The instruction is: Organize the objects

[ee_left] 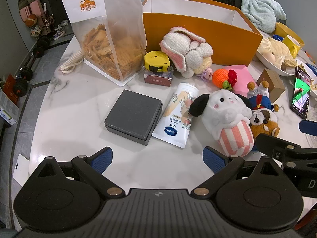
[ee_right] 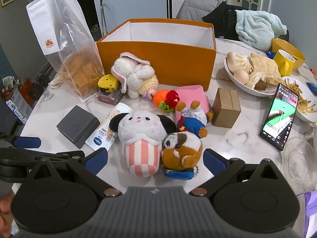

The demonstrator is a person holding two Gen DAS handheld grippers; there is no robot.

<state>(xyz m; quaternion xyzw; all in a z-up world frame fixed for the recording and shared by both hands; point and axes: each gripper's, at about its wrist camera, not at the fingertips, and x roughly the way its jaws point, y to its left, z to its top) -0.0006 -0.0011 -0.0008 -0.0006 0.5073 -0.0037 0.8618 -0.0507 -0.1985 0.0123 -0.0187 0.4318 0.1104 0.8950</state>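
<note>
Right wrist view: right claw (ee_right: 155,158) spread wide, empty, straddling a white plush dog with black ears and pink-striped base (ee_right: 141,140) and a brown-and-white plush dog (ee_right: 182,150), lying side by side, touching. At 12 o'clock, open orange box (ee_right: 156,63), white inside. Bare marble surface (ee_right: 237,138) toward 2 o'clock, before the lit phone (ee_right: 279,117).

Left wrist view: left claw (ee_left: 157,159) likewise agape, holding nothing, over bare marble. At 12 o'clock, white tube (ee_left: 177,117) reading "Vaseline", beside a grey box (ee_left: 133,117).
</note>
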